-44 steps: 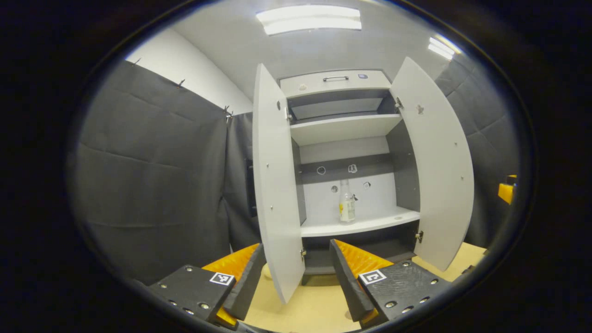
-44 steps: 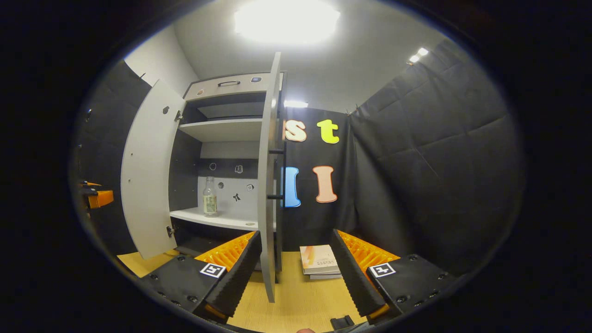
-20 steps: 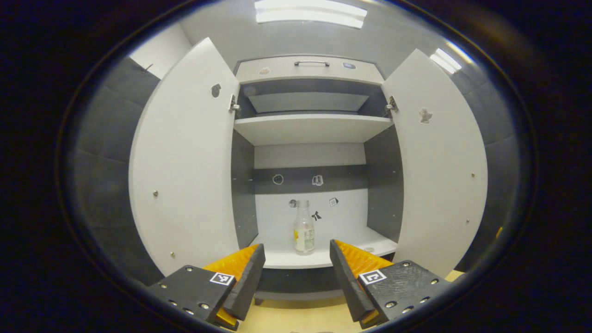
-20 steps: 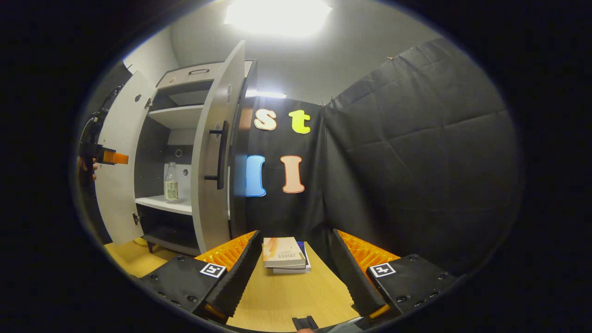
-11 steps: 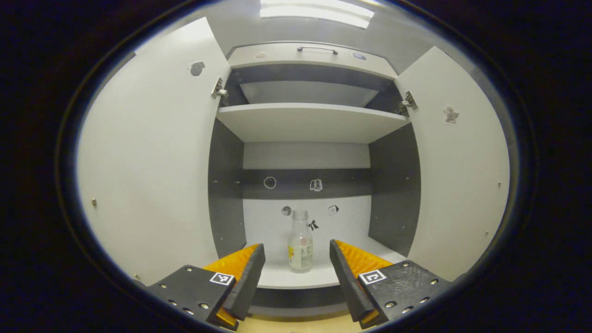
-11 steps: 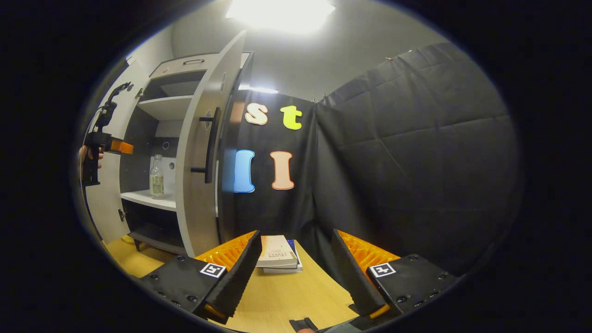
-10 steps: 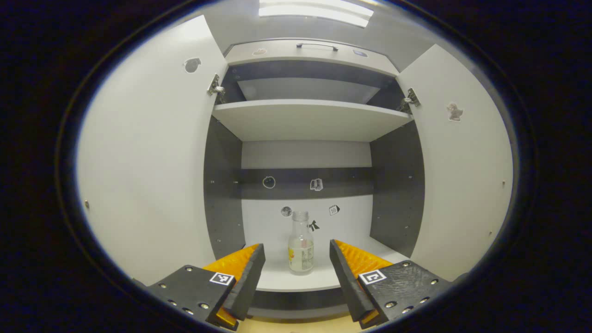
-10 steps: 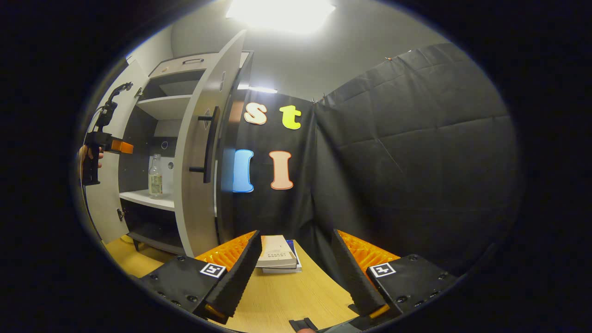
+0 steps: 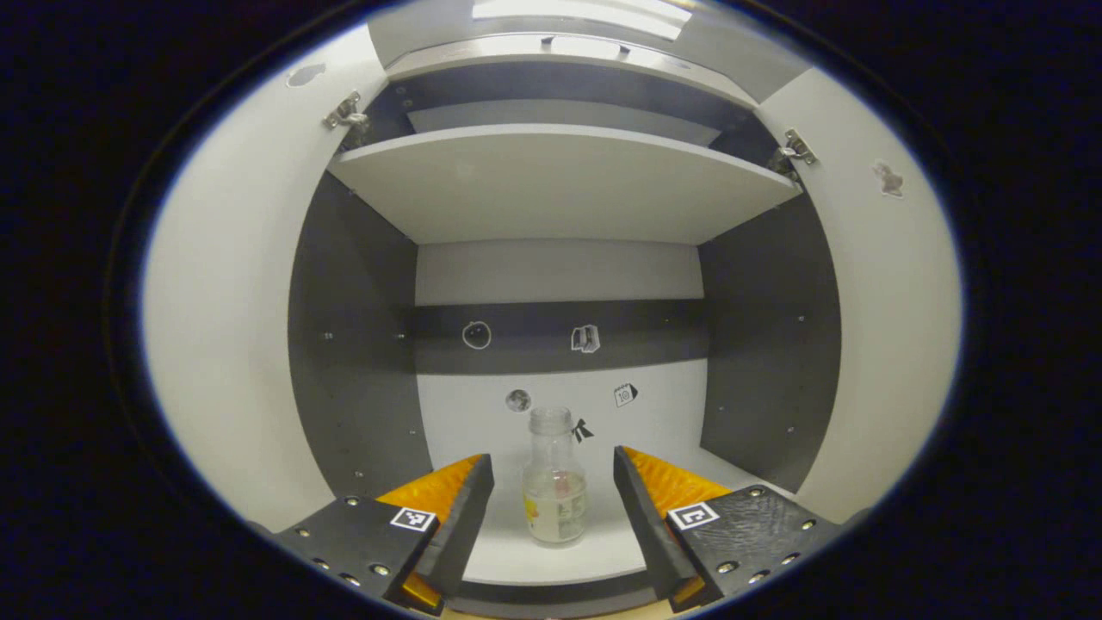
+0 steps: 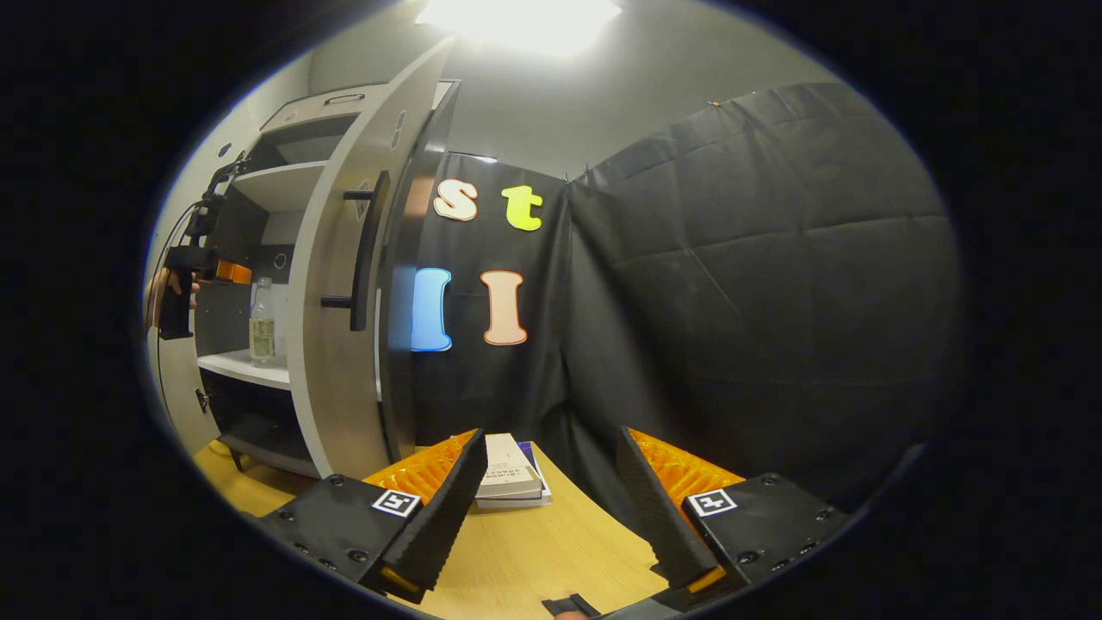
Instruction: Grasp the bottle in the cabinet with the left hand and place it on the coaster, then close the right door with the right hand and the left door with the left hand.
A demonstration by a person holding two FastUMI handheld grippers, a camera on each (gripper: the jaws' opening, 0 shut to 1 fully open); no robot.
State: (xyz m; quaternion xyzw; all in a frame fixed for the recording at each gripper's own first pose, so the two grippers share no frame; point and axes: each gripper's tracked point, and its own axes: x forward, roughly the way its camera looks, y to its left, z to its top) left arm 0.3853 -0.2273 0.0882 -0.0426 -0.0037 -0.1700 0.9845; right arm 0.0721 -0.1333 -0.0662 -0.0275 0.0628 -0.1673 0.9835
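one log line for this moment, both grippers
left gripper: open, bottle between fingers, untouched | right gripper: open, idle over table | cabinet doors: open

The small clear glass bottle (image 9: 554, 491) gleams – glossy, with a paper label round its belly. The grey-and-white cabinet (image 9: 551, 284) has smooth matt boards, with shiny metal hinges (image 9: 346, 110) at the door tops. The light wooden surface (image 10: 525, 551) shows fine grain – dull, not polished. The quilted black cloth wall (image 10: 758, 284) looks soft and matt.
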